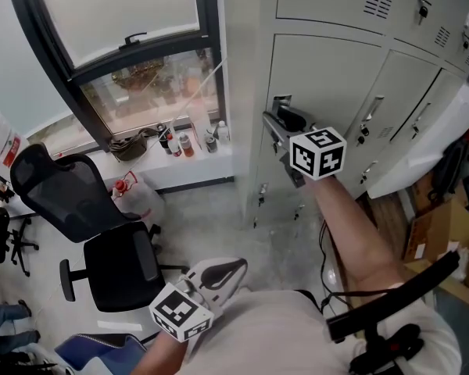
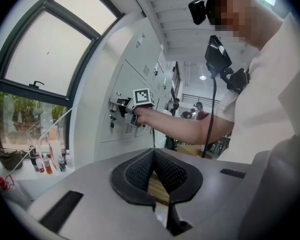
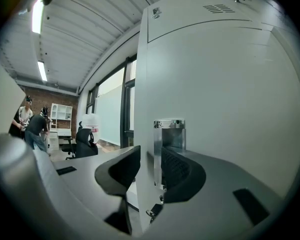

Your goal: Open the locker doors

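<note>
From the head view's middle, the lockers (image 1: pixel 328 76) stand at one o'clock, the window (image 1: pixel 133 37) at eleven with bottles (image 1: pixel 184 141) on its sill (image 1: pixel 199 162), and the chair (image 1: pixel 102 225) at eight, in front of that sill.

Window (image 1: pixel 133 22): large, dark frame, pale upper pane, greenery behind the lower pane; daylight enters here.
Sill (image 1: pixel 207 161): white, bearing a row of small bottles (image 1: pixel 186 143) and a dark basket (image 1: pixel 129 147).
Office chair (image 1: pixel 117 272): black, mesh back, on castors, standing below the window.
Water jug (image 1: pixel 141 198): clear plastic, red cap, on the floor just beside the chair.
Floor (image 1: pixel 211 225): grey, speckled.
Cardboard box (image 1: pixel 426 237): brown, at the right.
Ceiling (image 3: pixel 75 39): ribbed panels, with lit strip lights (image 3: pixel 42 70).
Far wall (image 3: pixel 45 100): brick, with a white shelf unit (image 3: pixel 61 115) against it.
</note>
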A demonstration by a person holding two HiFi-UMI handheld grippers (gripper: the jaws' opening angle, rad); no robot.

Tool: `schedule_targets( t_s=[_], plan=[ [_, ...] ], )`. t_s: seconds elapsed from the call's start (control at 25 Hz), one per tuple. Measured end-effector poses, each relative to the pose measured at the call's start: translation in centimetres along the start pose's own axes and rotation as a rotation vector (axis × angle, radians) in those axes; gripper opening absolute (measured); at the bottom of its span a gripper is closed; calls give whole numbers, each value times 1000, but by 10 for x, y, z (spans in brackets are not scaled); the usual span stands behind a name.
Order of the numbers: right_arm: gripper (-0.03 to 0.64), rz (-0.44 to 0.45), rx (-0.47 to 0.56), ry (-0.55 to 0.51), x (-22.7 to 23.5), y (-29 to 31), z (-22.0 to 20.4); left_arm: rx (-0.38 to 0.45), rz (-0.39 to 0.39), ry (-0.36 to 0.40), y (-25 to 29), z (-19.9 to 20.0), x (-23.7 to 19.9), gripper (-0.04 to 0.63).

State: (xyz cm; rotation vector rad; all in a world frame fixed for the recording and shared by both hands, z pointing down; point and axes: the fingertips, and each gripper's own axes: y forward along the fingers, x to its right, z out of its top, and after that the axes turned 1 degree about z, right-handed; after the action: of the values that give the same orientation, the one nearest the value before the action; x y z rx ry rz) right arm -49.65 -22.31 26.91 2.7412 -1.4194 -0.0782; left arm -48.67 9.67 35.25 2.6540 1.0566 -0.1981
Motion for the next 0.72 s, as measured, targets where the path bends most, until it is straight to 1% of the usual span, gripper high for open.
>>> schedule_targets(
  t_s=[0.2, 0.32, 0.48, 0.56, 0.72],
  plan=[
    [89, -25, -10, -2, -6, -13, -2, 6, -16, -6, 1, -1, 4, 11],
    [107, -73, -21, -7, -12, -27, -3, 7, -27, -5, 1, -2, 7, 11],
    [106, -151, -18, -14, -17, -51, -5, 5, -42, -2, 3, -1, 12, 11],
    [101, -175, -12, -12, -19, -62, -6, 4, -50, 3, 3, -1, 15, 11],
    [101, -160, -6, 4, -22, -82, -8, -6, -63, 5, 6, -3, 19, 11]
  ],
)
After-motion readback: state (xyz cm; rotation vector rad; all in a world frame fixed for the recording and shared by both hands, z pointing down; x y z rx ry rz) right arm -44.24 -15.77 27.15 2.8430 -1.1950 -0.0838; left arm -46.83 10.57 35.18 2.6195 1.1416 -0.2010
